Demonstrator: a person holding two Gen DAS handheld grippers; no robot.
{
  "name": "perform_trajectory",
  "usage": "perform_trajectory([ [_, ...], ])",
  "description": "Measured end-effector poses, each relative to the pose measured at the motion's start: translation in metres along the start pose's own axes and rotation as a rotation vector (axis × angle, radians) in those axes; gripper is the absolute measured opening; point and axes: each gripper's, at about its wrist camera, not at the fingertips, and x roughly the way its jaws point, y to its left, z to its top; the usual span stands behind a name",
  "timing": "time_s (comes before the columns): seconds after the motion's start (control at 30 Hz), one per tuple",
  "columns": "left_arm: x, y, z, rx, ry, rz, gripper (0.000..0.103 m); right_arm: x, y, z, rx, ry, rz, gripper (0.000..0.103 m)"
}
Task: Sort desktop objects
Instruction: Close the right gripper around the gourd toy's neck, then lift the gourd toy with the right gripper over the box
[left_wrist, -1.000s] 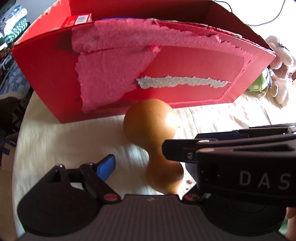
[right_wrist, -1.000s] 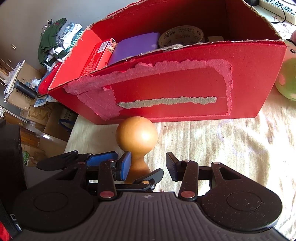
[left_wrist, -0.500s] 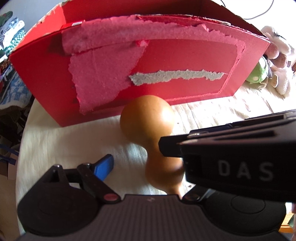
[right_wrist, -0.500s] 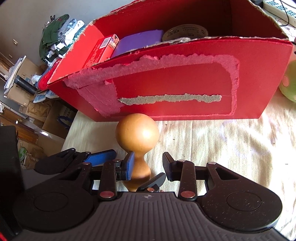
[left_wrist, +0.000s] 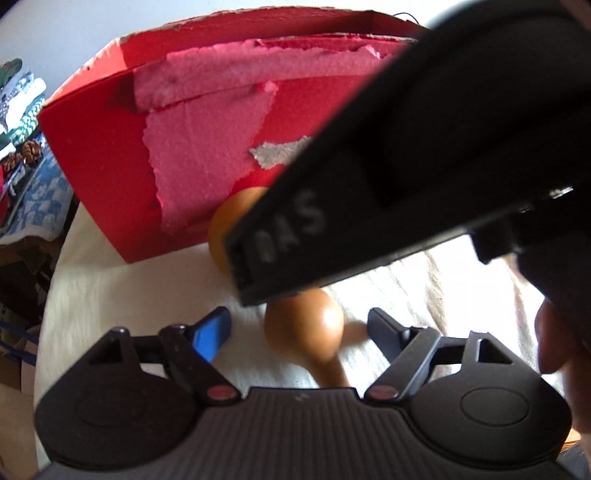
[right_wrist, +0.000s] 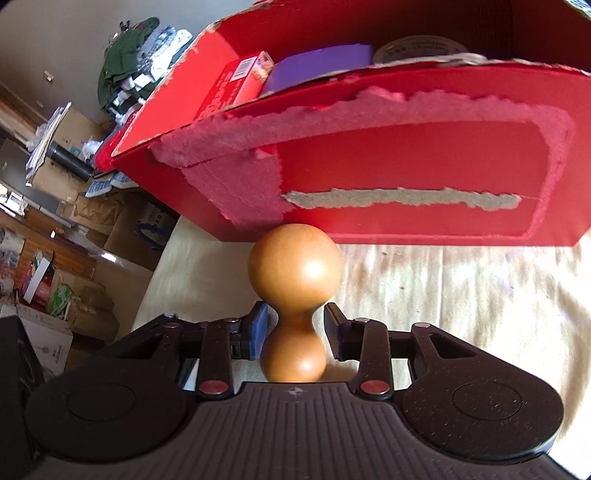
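A brown wooden gourd (right_wrist: 294, 269) with two bulbs rests on the cream cloth (right_wrist: 461, 295) in front of a torn red cardboard box (right_wrist: 406, 155). My right gripper (right_wrist: 295, 325) is open, its two fingers close on either side of the gourd's narrow waist with thin gaps showing. In the left wrist view the right gripper's black body (left_wrist: 406, 166) crosses over the gourd and hides its waist. The gourd's small bulb (left_wrist: 303, 325) lies between the spread fingers of my open left gripper (left_wrist: 297, 325).
Inside the box I see a red carton (right_wrist: 240, 81), a purple item (right_wrist: 321, 62) and a tape roll (right_wrist: 417, 48). A hand (left_wrist: 554, 343) shows at the right edge. Boxes and clothes clutter the floor (right_wrist: 55, 221) beyond the table's left edge.
My right gripper has moved forward over the gourd and its fingers have narrowed around the waist. In the left view its body now covers much more of the box.
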Motion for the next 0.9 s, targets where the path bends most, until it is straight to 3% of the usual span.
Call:
perform_trajectory([
  [0.13, -0.001, 0.002, 0.000, 0.017, -0.016, -0.003, 0.058, -0.005, 0.003, -0.004, -0.031, -0.008, -0.006, 0.028],
  [0.2, -0.002, 0.002, 0.000, 0.027, -0.021, -0.005, 0.038, -0.007, 0.005, -0.005, -0.047, -0.011, -0.009, 0.027],
  [0.37, -0.012, -0.003, 0.002, 0.068, -0.041, -0.035, 0.038, -0.025, 0.008, -0.011, -0.074, -0.057, -0.009, 0.027],
  [0.53, -0.046, -0.011, 0.014, 0.129, -0.150, -0.051, 0.039, -0.072, 0.022, -0.013, -0.139, -0.195, -0.019, 0.027],
  [0.7, -0.080, -0.013, 0.043, 0.132, -0.242, -0.134, 0.039, -0.120, 0.031, -0.006, -0.174, -0.336, -0.041, 0.028],
  [0.9, -0.100, -0.027, 0.087, 0.190, -0.355, -0.176, 0.039, -0.162, 0.028, 0.024, -0.186, -0.469, -0.094, 0.028],
])
